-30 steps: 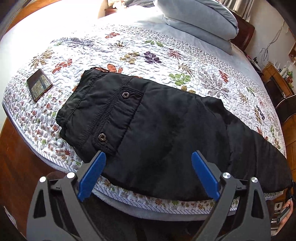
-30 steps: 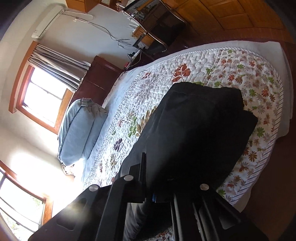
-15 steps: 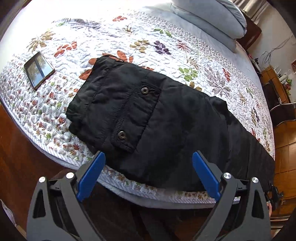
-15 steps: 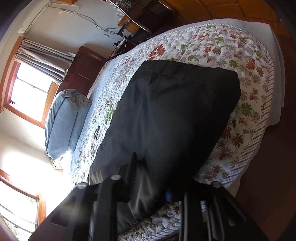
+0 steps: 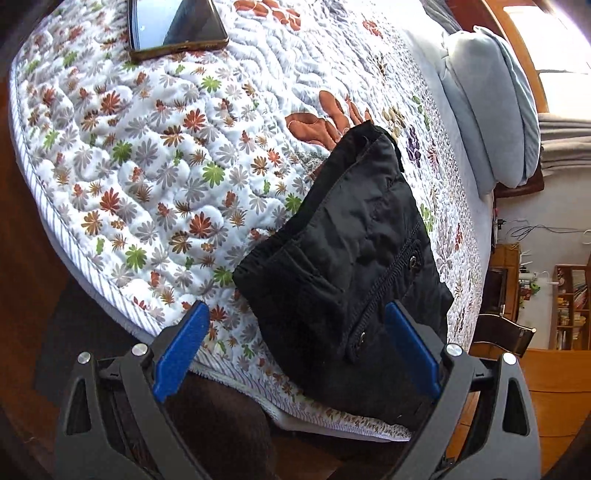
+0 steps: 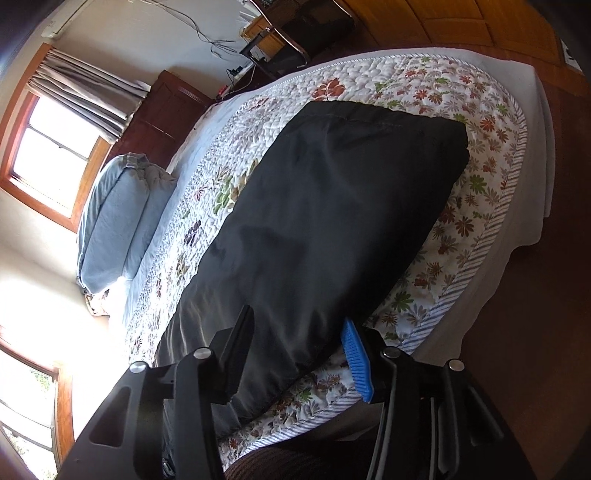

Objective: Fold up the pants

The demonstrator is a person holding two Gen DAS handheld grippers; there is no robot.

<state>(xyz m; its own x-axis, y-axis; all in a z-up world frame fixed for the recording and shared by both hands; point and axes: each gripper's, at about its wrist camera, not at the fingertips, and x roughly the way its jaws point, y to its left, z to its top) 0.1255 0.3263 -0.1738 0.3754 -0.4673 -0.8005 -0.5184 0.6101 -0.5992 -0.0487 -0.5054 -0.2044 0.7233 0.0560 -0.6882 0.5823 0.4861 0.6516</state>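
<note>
Black pants lie along the near edge of the bed. The left wrist view shows their waistband end (image 5: 347,266) with a snap-button pocket. The right wrist view shows the leg end (image 6: 332,221), smooth and flat. My left gripper (image 5: 295,350) is open and empty, its blue pads on either side of the waist corner, near the bed edge. My right gripper (image 6: 299,354) is open, its jaws on either side of the near edge of the leg fabric, not clamping it.
A floral quilt (image 5: 147,166) covers the bed. A phone (image 5: 173,26) lies on it at the far left. Grey-blue pillows (image 5: 491,110) are at the head, also in the right wrist view (image 6: 114,221). Wooden floor (image 6: 535,332) borders the bed.
My right gripper has opened and let go of the pants leg. My left gripper has swung left and closer, down to the waistband end.
</note>
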